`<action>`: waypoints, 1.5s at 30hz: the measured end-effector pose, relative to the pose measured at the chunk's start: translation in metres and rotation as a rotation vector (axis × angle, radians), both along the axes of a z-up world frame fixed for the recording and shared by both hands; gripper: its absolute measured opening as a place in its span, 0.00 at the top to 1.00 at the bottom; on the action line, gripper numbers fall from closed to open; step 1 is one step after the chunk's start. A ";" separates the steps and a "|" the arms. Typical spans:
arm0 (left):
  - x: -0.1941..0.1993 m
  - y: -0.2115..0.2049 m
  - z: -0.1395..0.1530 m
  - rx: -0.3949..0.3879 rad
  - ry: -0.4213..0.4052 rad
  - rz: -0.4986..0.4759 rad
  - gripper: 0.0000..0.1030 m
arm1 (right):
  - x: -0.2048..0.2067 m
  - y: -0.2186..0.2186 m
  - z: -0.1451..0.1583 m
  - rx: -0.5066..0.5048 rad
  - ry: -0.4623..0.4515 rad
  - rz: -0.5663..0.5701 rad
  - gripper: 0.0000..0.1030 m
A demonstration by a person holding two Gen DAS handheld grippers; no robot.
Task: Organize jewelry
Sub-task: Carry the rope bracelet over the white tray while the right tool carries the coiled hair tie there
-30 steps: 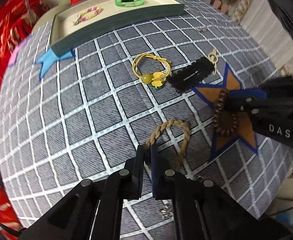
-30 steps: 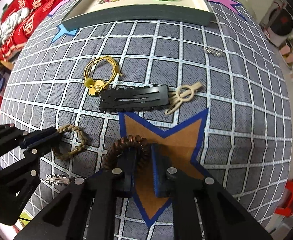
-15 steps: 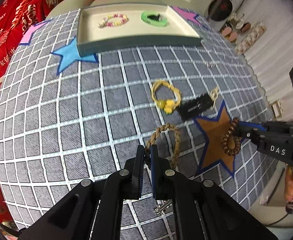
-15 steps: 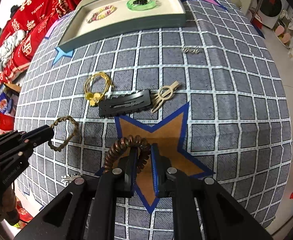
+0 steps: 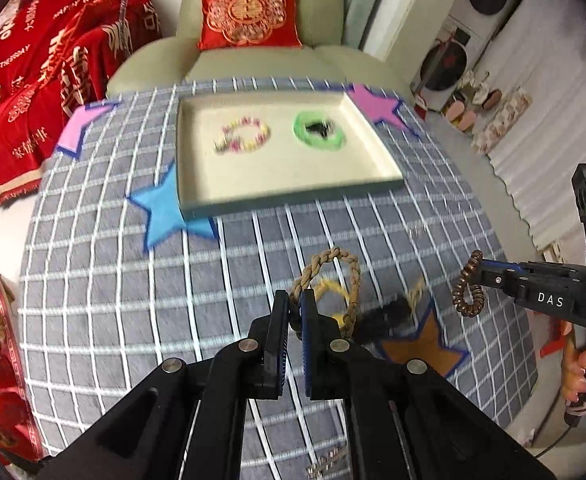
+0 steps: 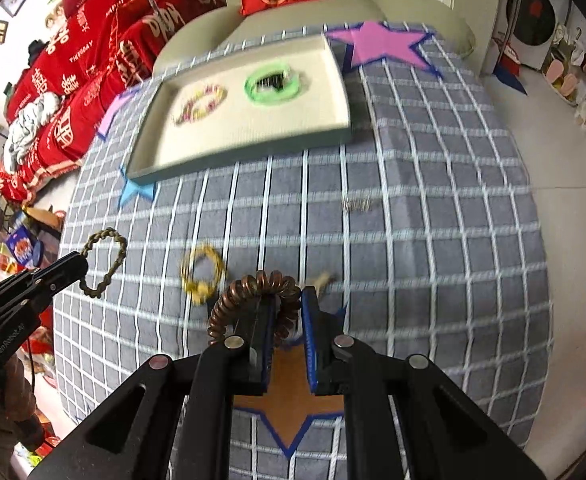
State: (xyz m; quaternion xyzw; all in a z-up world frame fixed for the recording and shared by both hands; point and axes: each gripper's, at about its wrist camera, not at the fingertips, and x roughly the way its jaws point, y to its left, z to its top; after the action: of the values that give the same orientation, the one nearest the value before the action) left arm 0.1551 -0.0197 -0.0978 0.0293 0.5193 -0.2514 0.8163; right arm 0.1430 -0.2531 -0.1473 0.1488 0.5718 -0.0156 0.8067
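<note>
My left gripper is shut on a tan braided bracelet and holds it in the air above the checked cloth; it also shows in the right wrist view. My right gripper is shut on a brown coil hair tie, also lifted, and seen at the right of the left wrist view. The cream tray lies at the far side and holds a pastel bead bracelet and a green bangle.
On the cloth below lie a yellow hair tie, a black hair clip, a beige clip and small silver clips. An orange star patch is beneath. A sofa with a red cushion stands behind the table.
Both grippers have risen and moved toward the tray with their pieces lifted off the cloth. The tray now looks nearer and the view is blurred by motion.
</note>
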 end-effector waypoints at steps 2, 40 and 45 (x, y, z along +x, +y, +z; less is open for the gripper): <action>0.010 -0.002 0.005 -0.004 -0.014 0.012 0.87 | 0.015 -0.006 0.006 -0.005 -0.020 0.004 0.86; 0.170 -0.059 -0.082 0.162 0.038 0.212 0.87 | 0.210 -0.034 -0.071 0.001 0.059 0.070 0.86; 0.170 -0.066 -0.094 0.226 0.021 0.196 0.87 | 0.213 -0.032 -0.085 -0.015 0.081 0.087 0.86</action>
State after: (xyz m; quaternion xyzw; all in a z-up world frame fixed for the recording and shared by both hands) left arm 0.3256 -0.0853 -0.1915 0.0674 0.5532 -0.1109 0.8229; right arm 0.3561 -0.2847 -0.2328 0.1169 0.6098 0.0093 0.7838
